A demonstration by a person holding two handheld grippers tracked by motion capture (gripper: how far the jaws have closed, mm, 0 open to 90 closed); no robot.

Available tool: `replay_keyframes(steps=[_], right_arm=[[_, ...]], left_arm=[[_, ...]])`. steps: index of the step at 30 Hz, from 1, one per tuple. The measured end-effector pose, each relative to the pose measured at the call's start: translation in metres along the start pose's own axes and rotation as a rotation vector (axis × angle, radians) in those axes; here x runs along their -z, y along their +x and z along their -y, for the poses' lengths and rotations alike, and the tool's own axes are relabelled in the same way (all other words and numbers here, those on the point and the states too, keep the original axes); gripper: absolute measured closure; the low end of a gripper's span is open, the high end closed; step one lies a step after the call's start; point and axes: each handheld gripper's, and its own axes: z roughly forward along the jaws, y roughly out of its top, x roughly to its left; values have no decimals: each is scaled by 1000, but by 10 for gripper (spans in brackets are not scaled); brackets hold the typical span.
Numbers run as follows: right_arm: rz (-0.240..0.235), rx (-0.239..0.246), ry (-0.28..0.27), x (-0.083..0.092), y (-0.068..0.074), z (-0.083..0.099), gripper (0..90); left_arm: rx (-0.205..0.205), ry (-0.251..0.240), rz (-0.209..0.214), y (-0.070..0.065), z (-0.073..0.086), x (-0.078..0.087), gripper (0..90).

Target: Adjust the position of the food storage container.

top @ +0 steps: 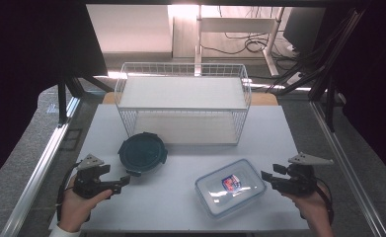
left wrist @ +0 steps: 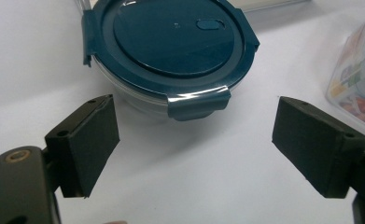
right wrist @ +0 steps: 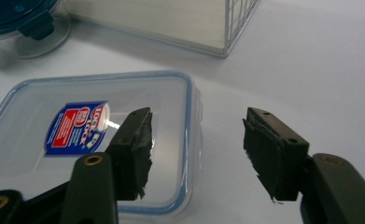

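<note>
Item 1. Round container [top: 142, 153], clear body with a dark teal clip-on lid, all four clips down. Contents cannot be told through the lid. It stands on the white surface [top: 171, 207], just ahead of the left gripper [left wrist: 194, 154]; in the left gripper view its nearest clip lies a little beyond the fingertips and roughly midway between them, not touching either.

Item 2. Rectangular container [top: 230, 187], clear body, clear lid with a blue rim seal and a red-and-blue label. Nothing can be made out inside. It lies flat on the surface, just beside the right gripper [top: 268, 177]. In the right gripper view, one finger [right wrist: 136, 149] stands over the lid near its corner, the other finger over bare surface beyond the container's edge, so the corner of the container sits between them; contact cannot be told.

Item 3. White wire basket [top: 183, 106], two tiers with a pale panel on each, both bare. It stands at the far side of the surface, well beyond both sets of fingers.

Item 4. Left gripper: fingers spread wide, gripping nothing.

Item 5. Right gripper: fingers partly parted, pressing on nothing that can be seen.
</note>
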Motion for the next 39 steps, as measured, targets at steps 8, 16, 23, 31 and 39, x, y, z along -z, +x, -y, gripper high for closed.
replay_keyframes(steps=[8, 16, 23, 31, 39], right_arm=[[-33, 25, 62, 20, 11, 18, 698], [-138, 126, 170, 20, 38, 33, 885], [-137, 275, 314, -5, 72, 43, 887], [-139, 345, 374, -36, 93, 50, 887], [-138, 355, 361, -51, 107, 48, 888]], left_arm=[[1, 7, -3, -1, 2, -1, 143], [-3, 16, -1, -2, 3, -4, 143], [-4, 21, -9, 0, 4, -6, 143], [-4, 27, -12, 1, 5, -6, 143], [-3, 30, -15, 2, 6, -8, 143]])
